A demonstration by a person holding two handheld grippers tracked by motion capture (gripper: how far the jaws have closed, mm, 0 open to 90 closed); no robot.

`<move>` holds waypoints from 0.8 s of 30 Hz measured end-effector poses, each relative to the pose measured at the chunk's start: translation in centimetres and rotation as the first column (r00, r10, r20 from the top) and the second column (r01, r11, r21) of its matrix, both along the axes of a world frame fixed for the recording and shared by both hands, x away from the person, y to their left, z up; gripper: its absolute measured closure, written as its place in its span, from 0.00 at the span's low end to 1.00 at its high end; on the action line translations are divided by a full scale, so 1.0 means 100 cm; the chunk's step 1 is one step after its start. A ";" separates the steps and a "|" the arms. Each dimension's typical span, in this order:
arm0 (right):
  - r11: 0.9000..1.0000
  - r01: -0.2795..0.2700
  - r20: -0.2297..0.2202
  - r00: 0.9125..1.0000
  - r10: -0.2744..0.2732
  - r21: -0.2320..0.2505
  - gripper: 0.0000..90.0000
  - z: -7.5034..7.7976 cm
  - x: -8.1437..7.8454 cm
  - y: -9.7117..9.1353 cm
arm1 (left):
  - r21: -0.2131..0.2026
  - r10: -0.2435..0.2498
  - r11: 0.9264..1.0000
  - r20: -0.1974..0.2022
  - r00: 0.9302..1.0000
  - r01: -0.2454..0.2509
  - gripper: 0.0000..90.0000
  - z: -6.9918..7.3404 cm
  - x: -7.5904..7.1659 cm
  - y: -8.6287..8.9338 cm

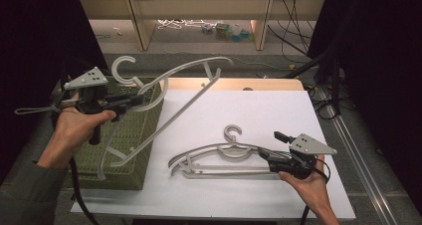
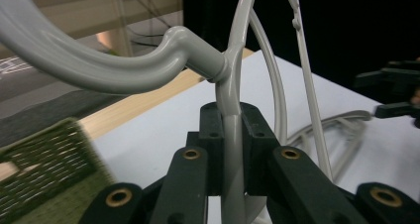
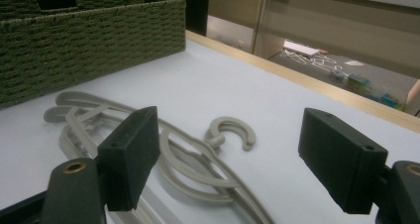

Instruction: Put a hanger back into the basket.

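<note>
Left gripper [image 1: 130, 101], at nine o'clock of the high view, clamped tight on the neck of a grey hanger [image 1: 186, 98] lifted clear above the woven basket [image 1: 142, 135]; best carried slowly and level, hook [image 1: 123, 68] kept off the basket rim, grip held firm against swing of the long arms. Second grey hanger [image 1: 214, 160] flat on the white table [image 1: 278, 115] toward five o'clock, right gripper [image 1: 266, 154] just beside it, jaws wide and empty; advisable to close squarely on the shoulder near the hook.
</note>
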State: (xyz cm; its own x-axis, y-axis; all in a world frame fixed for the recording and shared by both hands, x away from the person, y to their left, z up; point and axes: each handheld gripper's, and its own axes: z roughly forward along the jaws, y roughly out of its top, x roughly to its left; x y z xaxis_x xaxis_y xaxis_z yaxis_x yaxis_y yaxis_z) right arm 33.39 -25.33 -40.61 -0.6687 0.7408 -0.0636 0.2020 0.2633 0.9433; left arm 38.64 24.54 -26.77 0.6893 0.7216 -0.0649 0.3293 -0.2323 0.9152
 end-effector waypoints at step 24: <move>1.000 0.000 -0.020 1.000 0.000 -0.007 0.27 -0.003 0.000 -0.001 | 0.141 0.300 0.944 0.007 0.954 -0.298 0.91 -0.031 0.032 0.102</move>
